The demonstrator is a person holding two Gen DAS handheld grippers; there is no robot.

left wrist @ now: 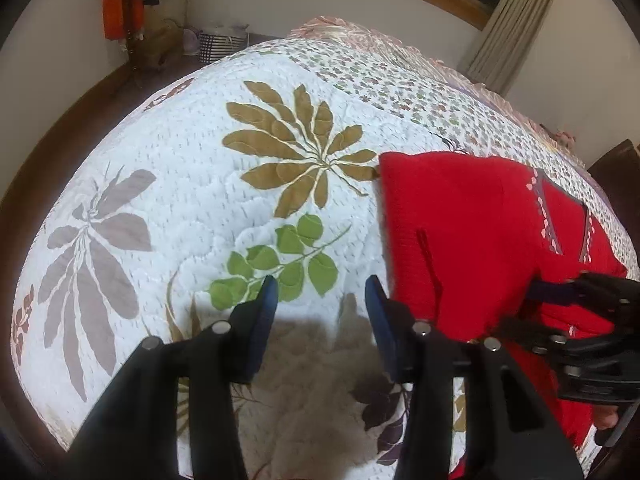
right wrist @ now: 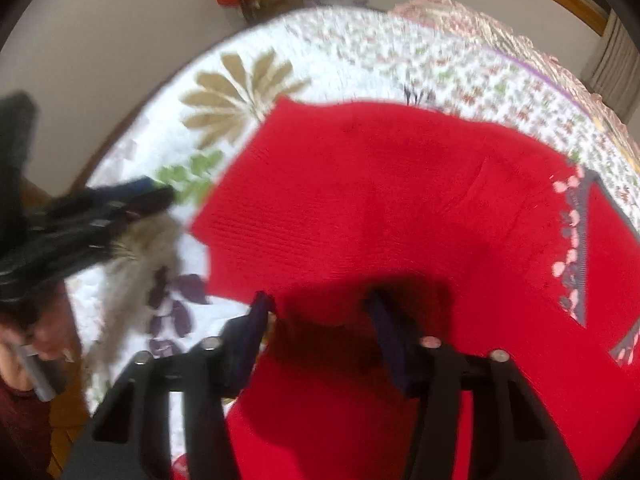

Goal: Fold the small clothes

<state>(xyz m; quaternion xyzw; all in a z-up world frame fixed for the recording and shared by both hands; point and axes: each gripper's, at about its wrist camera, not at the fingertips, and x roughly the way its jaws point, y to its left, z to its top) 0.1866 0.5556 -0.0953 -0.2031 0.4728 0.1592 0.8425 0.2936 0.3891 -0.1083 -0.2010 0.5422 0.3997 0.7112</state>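
A red knit sweater [right wrist: 380,208] lies on the bed, partly folded, toward the bed's right side and near edge. A dark band with pink motifs [right wrist: 576,240] runs along its right portion. A loose red thread [left wrist: 430,256] rests on the knit surface.

Right claw [right wrist: 320,304]: set wide, nothing between its blue pads [right wrist: 382,320], positioned directly over the sweater's near part; contact with the fabric cannot be confirmed. The right wrist view is blurred.

Left claw [left wrist: 322,288]: set wide, holding nothing, above the bare quilt [left wrist: 192,152] just left of the sweater's left edge, apart from the garment.

The quilt is white with printed tan, grey, green and purple leaves. Beyond the far left corner of the bed stand a checked basket [left wrist: 222,42] and an orange bag [left wrist: 120,10] hanging at the wall.
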